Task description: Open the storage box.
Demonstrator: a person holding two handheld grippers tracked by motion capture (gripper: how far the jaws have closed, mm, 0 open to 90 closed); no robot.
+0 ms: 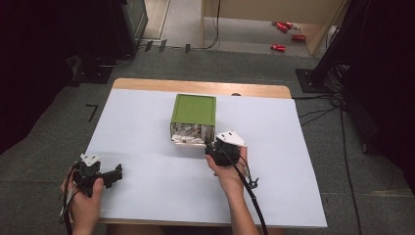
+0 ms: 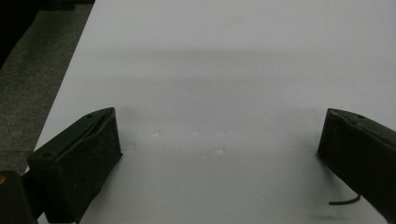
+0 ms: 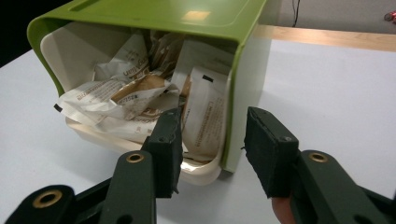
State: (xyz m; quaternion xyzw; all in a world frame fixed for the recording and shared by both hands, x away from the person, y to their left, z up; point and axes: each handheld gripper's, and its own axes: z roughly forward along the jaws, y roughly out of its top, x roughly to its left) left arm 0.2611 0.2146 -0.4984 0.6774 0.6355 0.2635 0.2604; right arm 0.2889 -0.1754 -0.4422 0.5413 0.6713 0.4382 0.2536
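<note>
So the green bin (image 1: 194,110) is tipped on its side around the middle of the bench (image 1: 147,127) in the high view, mouth facing the bottom of the frame, with crumpled paper packets (image 1: 188,133) spilling at the opening. The right tool (image 1: 215,147) sits just below and right of that mouth, right at the bin's lower right corner.

In the right gripper view it's clearer: the bin (image 3: 163,18) fills the upper left and centre, with a cream liner inside and the packets (image 3: 140,93) stuffed in there. The right tool (image 3: 212,144) straddles the bin's right side wall: one jaw is inside the opening, up against the packets and the liner's lip, and the other is outside the green wall on the bare bench (image 3: 336,93). The wall stands between them, but there's a clear gap on the outer side, so the jaws are about half open and not clamped on anything. Can't tell if the inner jaw actually touches the liner.

The left tool (image 1: 117,172) is way off at the lower left of the high view, well apart from the bin. In the left gripper view, the left tool (image 2: 219,140) has its jaws spread wide with nothing but white bench (image 2: 210,70) between them.
</note>
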